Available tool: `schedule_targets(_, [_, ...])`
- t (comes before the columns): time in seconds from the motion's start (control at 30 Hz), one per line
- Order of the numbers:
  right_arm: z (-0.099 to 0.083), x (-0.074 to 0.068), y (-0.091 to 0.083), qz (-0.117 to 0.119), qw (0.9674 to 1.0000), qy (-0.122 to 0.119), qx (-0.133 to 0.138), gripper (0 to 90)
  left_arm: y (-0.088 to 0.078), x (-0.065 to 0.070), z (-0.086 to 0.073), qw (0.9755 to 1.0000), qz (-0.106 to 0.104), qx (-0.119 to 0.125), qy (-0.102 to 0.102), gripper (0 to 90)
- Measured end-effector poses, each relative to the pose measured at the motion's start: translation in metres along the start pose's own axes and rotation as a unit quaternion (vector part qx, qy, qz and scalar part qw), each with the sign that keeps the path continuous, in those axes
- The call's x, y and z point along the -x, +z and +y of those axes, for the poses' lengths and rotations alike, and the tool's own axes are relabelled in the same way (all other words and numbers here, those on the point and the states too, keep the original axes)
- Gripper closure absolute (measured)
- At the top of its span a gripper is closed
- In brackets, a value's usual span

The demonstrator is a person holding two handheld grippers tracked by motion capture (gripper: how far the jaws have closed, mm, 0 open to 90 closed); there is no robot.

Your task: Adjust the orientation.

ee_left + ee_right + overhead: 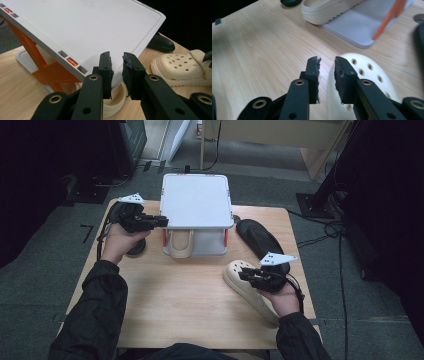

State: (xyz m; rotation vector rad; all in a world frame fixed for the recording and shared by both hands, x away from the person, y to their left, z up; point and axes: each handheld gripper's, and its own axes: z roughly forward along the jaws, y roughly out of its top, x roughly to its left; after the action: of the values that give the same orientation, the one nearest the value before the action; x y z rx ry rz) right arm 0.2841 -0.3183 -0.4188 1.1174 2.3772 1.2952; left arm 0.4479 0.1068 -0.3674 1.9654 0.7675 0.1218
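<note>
On the left of the wooden table [165,295], the left gripper [161,222] hangs level at the front left corner of the white two-tier rack [196,200]. In its own view the jaws stand nearly together with a thin gap, and nothing is pinched between them; the corner of the rack's top shelf sits just beyond the tips. Under that shelf a cream clog [181,245] is parked on the lower tier, its heel poking out toward the person.

Moving right, the second cream clog [245,282] lies on the table near the front right, toe pointing toward the rack. The right gripper [244,275] sits over its perforated toe; the jaws are close together, and from its own view I cannot tell for sure that the pads are pinching the shoe rather than floating just above it. Behind it, a black shoe [257,237] lies near the rack's right side.

What worries me: if the grip is only on the rounded toe, I'd expect the clog to slip out or swing on lifting. The free slot beside the stored clog looks narrow, so a tilted shoe could catch the shelf edge or the orange strut [45,70] and shove the rack backward.
</note>
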Motion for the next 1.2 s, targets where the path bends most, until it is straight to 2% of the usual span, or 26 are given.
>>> schedule_targets(0.27, [-0.017, 0.006, -0.022, -0.020, 0.9997, 0.011, 0.003, 78.4, 0.000, -0.001, 0.000, 1.0000, -0.003, -0.001, -0.001, 77.6])
schedule_targets(0.37, [-0.024, 0.007, -0.027, -0.025, 0.9995, 0.018, 0.001, 74.7, 0.000, -0.002, 0.000, 1.0000, -0.003, 0.000, -0.001, 77.6])
schedule_targets(0.43, [-0.027, 0.006, -0.031, -0.027, 0.9994, 0.020, 0.008, 71.1, 0.000, -0.002, 0.000, 1.0000, -0.003, -0.001, 0.000, 77.6])
schedule_targets(0.57, [-0.033, 0.004, -0.035, -0.042, 0.9989, 0.018, -0.005, 69.0, 0.000, -0.002, 0.000, 1.0000, -0.003, 0.000, 0.000, 77.6])
schedule_targets(0.77, [-0.044, 0.004, -0.032, -0.047, 0.9982, 0.026, -0.028, 66.7, 0.000, -0.002, 0.000, 1.0000, -0.003, 0.000, 0.000, 77.6])
schedule_targets(0.93, [-0.045, 0.006, -0.032, -0.045, 0.9982, 0.033, -0.022, 66.9, 0.000, -0.002, 0.000, 1.0000, -0.002, 0.002, 0.000, 77.6])
schedule_targets(1.07, [-0.047, 0.005, -0.032, -0.050, 0.9976, 0.035, -0.033, 65.0, 0.000, -0.002, 0.000, 1.0000, -0.003, 0.003, 0.000, 77.6])
schedule_targets(1.13, [-0.048, 0.006, -0.029, -0.046, 0.9976, 0.040, -0.032, 64.3, 0.000, -0.002, 0.000, 1.0000, -0.002, 0.003, 0.000, 77.6])
schedule_targets(1.2, [-0.049, 0.007, -0.027, -0.039, 0.9973, 0.055, -0.031, 64.0, 0.000, -0.002, 0.000, 1.0000, -0.002, 0.003, 0.000, 77.6])
